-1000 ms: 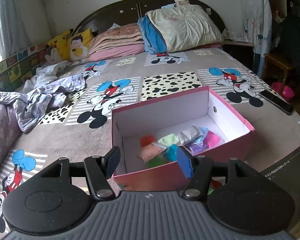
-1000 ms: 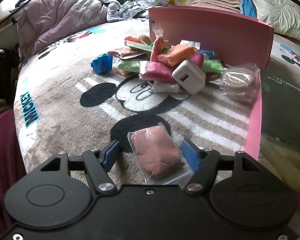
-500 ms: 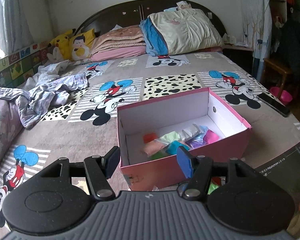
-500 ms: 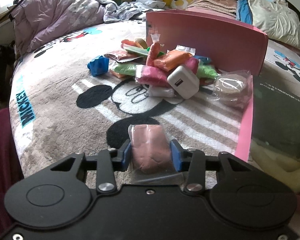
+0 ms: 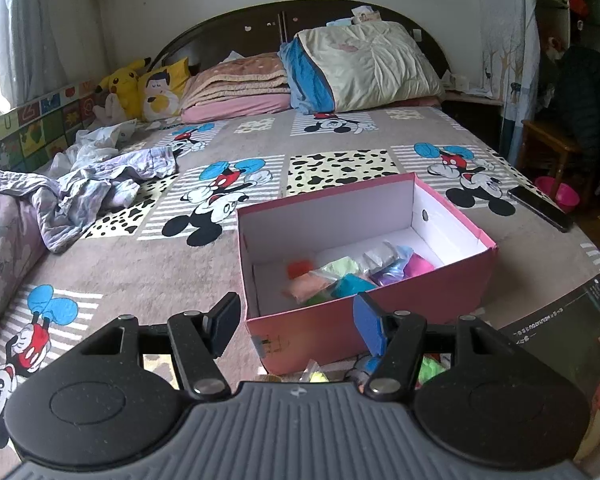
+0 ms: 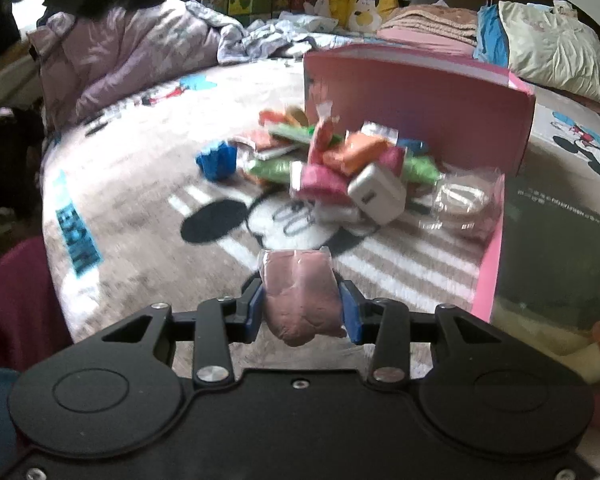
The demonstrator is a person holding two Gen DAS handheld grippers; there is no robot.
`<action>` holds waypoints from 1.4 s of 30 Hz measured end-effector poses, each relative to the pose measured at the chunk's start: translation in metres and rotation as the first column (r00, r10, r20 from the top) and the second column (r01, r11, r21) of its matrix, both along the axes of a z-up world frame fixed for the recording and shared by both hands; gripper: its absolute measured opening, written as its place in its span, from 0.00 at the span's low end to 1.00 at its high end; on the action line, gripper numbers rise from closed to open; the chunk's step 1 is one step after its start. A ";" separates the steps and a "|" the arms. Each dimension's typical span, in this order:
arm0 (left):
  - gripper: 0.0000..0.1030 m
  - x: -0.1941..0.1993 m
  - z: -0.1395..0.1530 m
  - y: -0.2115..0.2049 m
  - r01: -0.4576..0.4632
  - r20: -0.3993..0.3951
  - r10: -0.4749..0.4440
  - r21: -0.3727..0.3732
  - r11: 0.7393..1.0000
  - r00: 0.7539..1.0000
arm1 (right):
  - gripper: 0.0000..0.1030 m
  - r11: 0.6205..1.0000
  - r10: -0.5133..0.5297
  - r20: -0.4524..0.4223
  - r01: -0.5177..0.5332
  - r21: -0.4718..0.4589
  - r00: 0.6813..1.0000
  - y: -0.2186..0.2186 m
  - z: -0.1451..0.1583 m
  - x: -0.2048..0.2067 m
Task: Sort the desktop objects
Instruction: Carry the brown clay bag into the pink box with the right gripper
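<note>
The right gripper (image 6: 302, 310) is clamped on a brownish-pink clay packet (image 6: 300, 294), held clear of the bedspread (image 6: 132, 216), near the pile of loose packets (image 6: 340, 164) beside the pink box (image 5: 364, 316). The left gripper (image 5: 296, 320) is spread, empty, facing the box

A bed (image 5: 340, 148) with a cartoon-mouse cover carries an open pink box (image 5: 380, 316), a dark phone (image 5: 540, 208) and crumpled clothes (image 5: 88, 192). Clay packets (image 6: 340, 160), a white charger (image 6: 376, 192) and a blue block (image 6: 216, 160) lie heaped just beside the box.
</note>
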State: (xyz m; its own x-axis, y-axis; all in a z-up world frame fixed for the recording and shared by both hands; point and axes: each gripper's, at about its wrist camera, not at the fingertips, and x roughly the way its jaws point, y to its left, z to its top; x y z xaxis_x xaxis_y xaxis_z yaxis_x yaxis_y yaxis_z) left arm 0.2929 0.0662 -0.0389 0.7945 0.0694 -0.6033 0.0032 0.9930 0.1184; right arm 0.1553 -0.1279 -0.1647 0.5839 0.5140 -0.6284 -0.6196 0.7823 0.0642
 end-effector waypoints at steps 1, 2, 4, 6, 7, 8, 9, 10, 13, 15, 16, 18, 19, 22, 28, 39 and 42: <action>0.59 -0.002 -0.001 0.000 0.003 0.000 -0.003 -0.003 1.000 1.000 | 0.38 1.000 -0.003 0.000 0.003 0.012 1.000 -0.002 0.004 0.001; 0.59 -0.003 -0.001 0.000 0.006 -0.001 -0.006 -0.006 1.000 1.000 | 0.38 1.000 -0.007 0.000 0.007 0.023 1.000 -0.004 0.008 0.002; 0.59 -0.006 -0.002 0.000 0.009 0.000 -0.009 -0.009 1.000 1.000 | 0.38 0.999 -0.016 -0.003 0.016 0.049 1.000 -0.008 0.017 0.004; 0.59 -0.009 -0.003 0.000 0.011 0.000 -0.011 -0.015 1.000 1.000 | 0.38 0.997 -0.029 0.004 0.029 0.069 1.000 -0.014 0.027 0.007; 0.59 -0.010 -0.004 0.000 0.014 0.000 -0.014 -0.017 1.000 1.000 | 0.38 0.996 -0.036 0.008 0.035 0.078 0.999 -0.016 0.032 0.009; 0.59 -0.012 -0.004 0.000 0.016 0.000 -0.016 -0.019 1.000 1.000 | 0.38 0.995 -0.043 0.012 0.041 0.089 0.999 -0.019 0.037 0.011; 0.59 -0.013 -0.005 0.000 0.019 -0.001 -0.019 -0.021 1.000 1.000 | 0.38 0.994 -0.050 0.015 0.048 0.100 0.999 -0.022 0.042 0.013; 0.59 -0.014 -0.005 0.000 0.022 -0.001 -0.022 -0.023 0.999 1.000 | 0.38 0.992 -0.057 0.020 0.054 0.110 0.998 -0.024 0.047 0.015; 0.59 -0.017 -0.006 -0.001 0.029 0.000 -0.029 -0.028 0.999 1.000 | 0.38 0.988 -0.078 0.035 0.072 0.136 0.996 -0.032 0.061 0.023; 0.59 -0.020 -0.006 -0.001 0.032 0.000 -0.032 -0.033 0.999 0.999 | 0.38 0.985 -0.090 0.044 0.082 0.153 0.995 -0.036 0.070 0.028; 0.59 -0.021 -0.007 -0.001 0.034 0.000 -0.034 -0.035 0.999 0.999 | 0.38 0.984 -0.095 0.050 0.086 0.159 0.994 -0.038 0.074 0.030; 0.59 -0.024 -0.009 -0.002 0.038 0.000 -0.038 -0.040 0.998 0.999 | 0.38 0.983 -0.100 0.060 0.089 0.163 0.993 -0.040 0.081 0.036; 0.59 -0.025 -0.009 -0.001 0.038 -0.001 -0.038 -0.043 0.998 0.999 | 0.38 0.982 -0.102 0.064 0.090 0.165 0.993 -0.041 0.085 0.039; 0.59 -0.027 -0.013 -0.001 0.038 -0.008 -0.038 -0.050 0.998 0.999 | 0.38 0.982 -0.100 0.071 0.087 0.170 0.992 -0.042 0.093 0.049; 0.59 -0.029 -0.021 -0.001 0.042 -0.026 -0.044 -0.062 0.997 0.999 | 0.38 0.983 -0.091 0.101 0.073 0.171 0.991 -0.039 0.111 0.070; 0.59 -0.031 -0.036 0.002 0.049 -0.047 -0.053 -0.073 0.996 0.997 | 0.38 0.984 -0.077 0.134 0.053 0.171 0.988 -0.032 0.132 0.111; 0.59 -0.031 -0.041 0.003 0.048 -0.053 -0.053 -0.079 0.996 0.997 | 0.38 0.985 -0.074 0.136 0.051 0.165 0.988 -0.029 0.135 0.122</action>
